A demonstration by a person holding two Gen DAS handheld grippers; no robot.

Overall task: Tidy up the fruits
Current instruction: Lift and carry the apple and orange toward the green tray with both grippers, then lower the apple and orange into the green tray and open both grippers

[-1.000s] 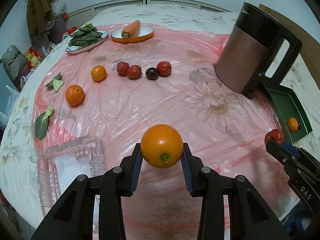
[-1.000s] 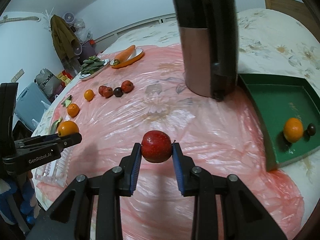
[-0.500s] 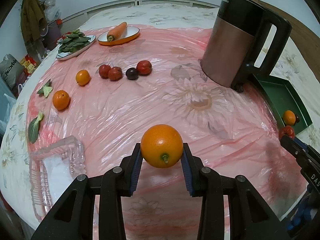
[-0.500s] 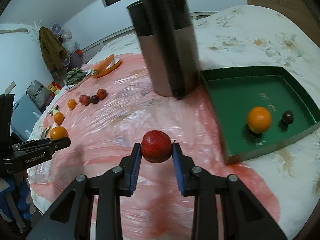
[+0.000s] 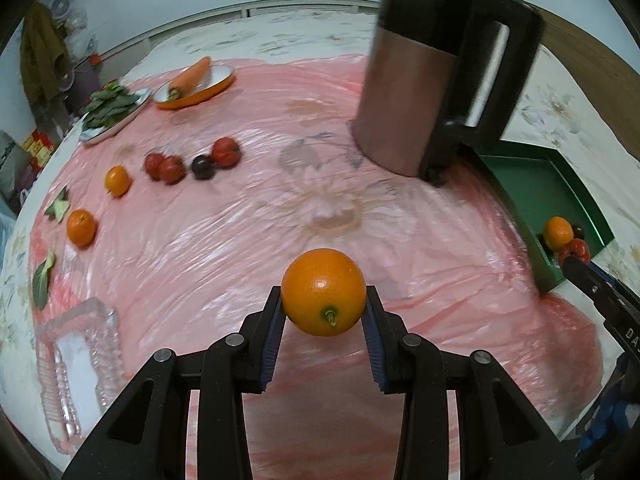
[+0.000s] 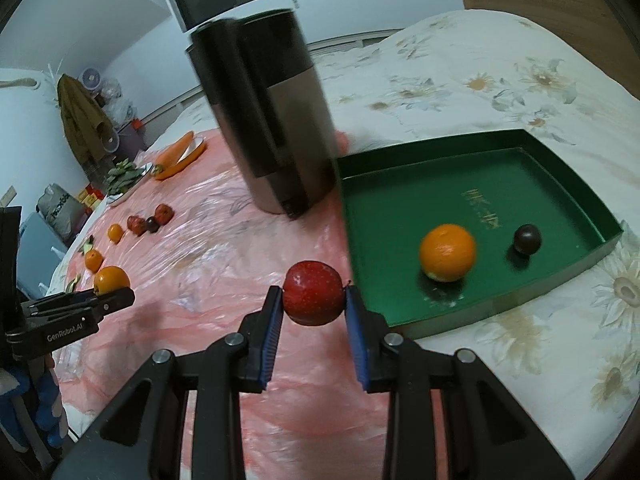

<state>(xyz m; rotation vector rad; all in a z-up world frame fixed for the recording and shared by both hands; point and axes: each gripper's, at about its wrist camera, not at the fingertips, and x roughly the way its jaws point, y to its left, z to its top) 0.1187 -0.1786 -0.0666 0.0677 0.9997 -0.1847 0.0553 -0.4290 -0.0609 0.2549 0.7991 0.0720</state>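
My left gripper (image 5: 324, 312) is shut on an orange (image 5: 323, 291), held above the pink plastic sheet (image 5: 240, 240). My right gripper (image 6: 313, 305) is shut on a red apple (image 6: 313, 298), just left of the green tray (image 6: 472, 316). Inside the tray lie an orange (image 6: 447, 253) and a dark plum (image 6: 527, 238). Far left on the sheet remain two oranges (image 5: 117, 180), (image 5: 81, 227), several red fruits (image 5: 172, 169) and a dark plum (image 5: 203, 166). The right gripper with its apple (image 5: 575, 249) shows at the tray's near corner in the left wrist view.
A tall metal kettle with a black handle (image 5: 432, 92) stands just left of the tray. A carrot on an orange dish (image 5: 196, 84), a plate of greens (image 5: 112, 110) and loose leaves (image 5: 42, 282) lie far left. A clear glass dish (image 5: 76, 364) sits near left.
Both grippers have travelled rightward with their fruits. The green tray and the kettle have come nearer in both views, and the apple now hangs beside the tray's near left edge.
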